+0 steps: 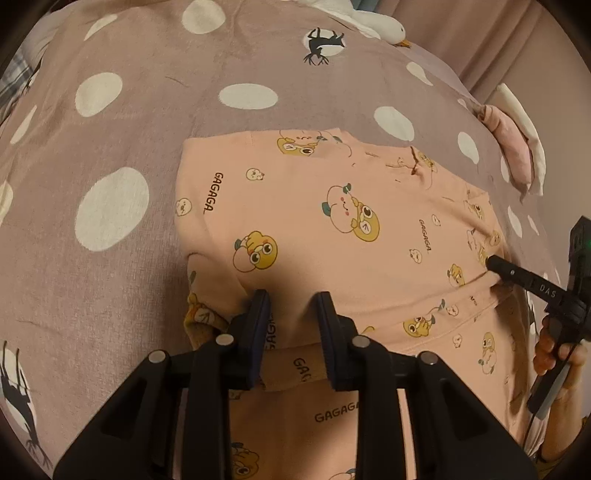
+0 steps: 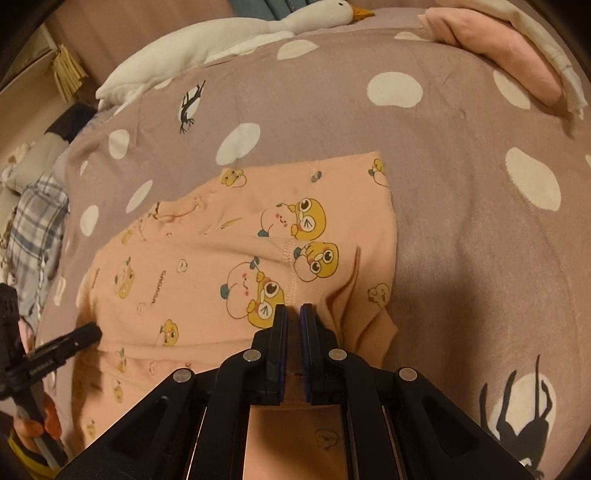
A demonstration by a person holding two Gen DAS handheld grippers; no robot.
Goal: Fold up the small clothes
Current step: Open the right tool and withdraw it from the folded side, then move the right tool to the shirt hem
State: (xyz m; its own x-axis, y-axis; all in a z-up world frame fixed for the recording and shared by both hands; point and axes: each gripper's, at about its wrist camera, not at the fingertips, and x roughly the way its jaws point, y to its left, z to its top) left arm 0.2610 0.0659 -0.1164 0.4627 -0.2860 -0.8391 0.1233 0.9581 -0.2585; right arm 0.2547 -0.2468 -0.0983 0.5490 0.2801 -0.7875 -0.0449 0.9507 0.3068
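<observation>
A small peach garment (image 1: 332,221) printed with cartoon ducks and "GAGAGA" lies on a mauve spotted bedspread (image 1: 129,110). Its near part is folded over. My left gripper (image 1: 291,306) is down on the garment's near left side. Its jaws stand a little apart, with smooth cloth lying between the pads. In the right wrist view the left gripper (image 2: 88,332) touches the garment's (image 2: 221,266) left edge. My right gripper (image 2: 293,310) is shut on a pinch of the garment beside a seam, where the cloth puckers up to its tips. The left wrist view shows the right gripper (image 1: 495,264) at the garment's right edge, held by a hand (image 1: 554,354).
A white goose plush (image 2: 221,40) lies at the bed's far side. Folded pink cloth (image 2: 498,44) with white cloth under it sits at the far right. Plaid fabric (image 2: 33,236) hangs at the bed's left edge. A curtain (image 1: 498,33) is beyond the bed.
</observation>
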